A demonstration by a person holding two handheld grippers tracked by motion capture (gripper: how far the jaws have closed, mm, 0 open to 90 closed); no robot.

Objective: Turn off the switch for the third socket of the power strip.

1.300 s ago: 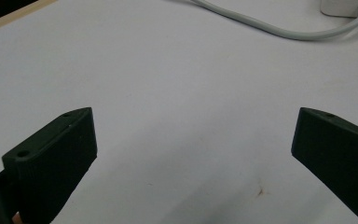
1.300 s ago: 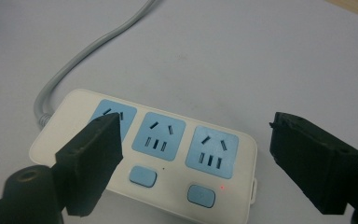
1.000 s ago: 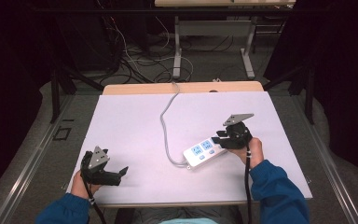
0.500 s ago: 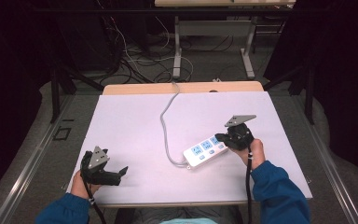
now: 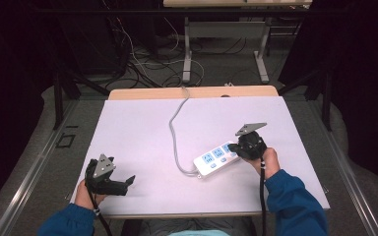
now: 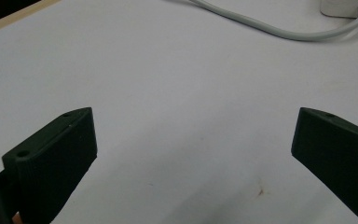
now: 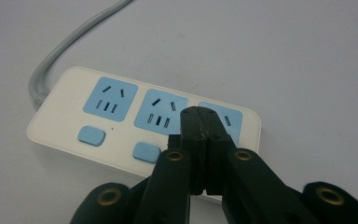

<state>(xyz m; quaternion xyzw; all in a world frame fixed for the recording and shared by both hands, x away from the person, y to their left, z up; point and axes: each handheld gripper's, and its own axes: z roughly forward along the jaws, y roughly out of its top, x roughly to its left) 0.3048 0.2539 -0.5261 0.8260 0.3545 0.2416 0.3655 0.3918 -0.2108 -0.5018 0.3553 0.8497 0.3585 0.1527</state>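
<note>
A white power strip [image 5: 216, 160] with three blue sockets and blue buttons lies on the white table, right of centre. Its grey cable [image 5: 174, 132] runs toward the far edge. My right gripper [image 5: 232, 146] is shut with nothing between its jaws. In the right gripper view its tips [image 7: 200, 114] sit over the strip [image 7: 121, 121] at the end socket, hiding that socket's button; I cannot tell if they touch. My left gripper [image 5: 128, 181] rests open near the front left. Its jaws [image 6: 193, 135] stand wide over bare table, with the cable [image 6: 279, 30] beyond.
The white tabletop [image 5: 142, 128] ends in a wooden strip [image 5: 142, 93] at the far side. Behind it are metal table legs [image 5: 187, 54] and loose cables on the floor. A person's blue sleeves [image 5: 290, 196] enter from the bottom edge.
The right gripper's jaws have drawn together over the strip's end. Both hands and the strip stay where they were.
</note>
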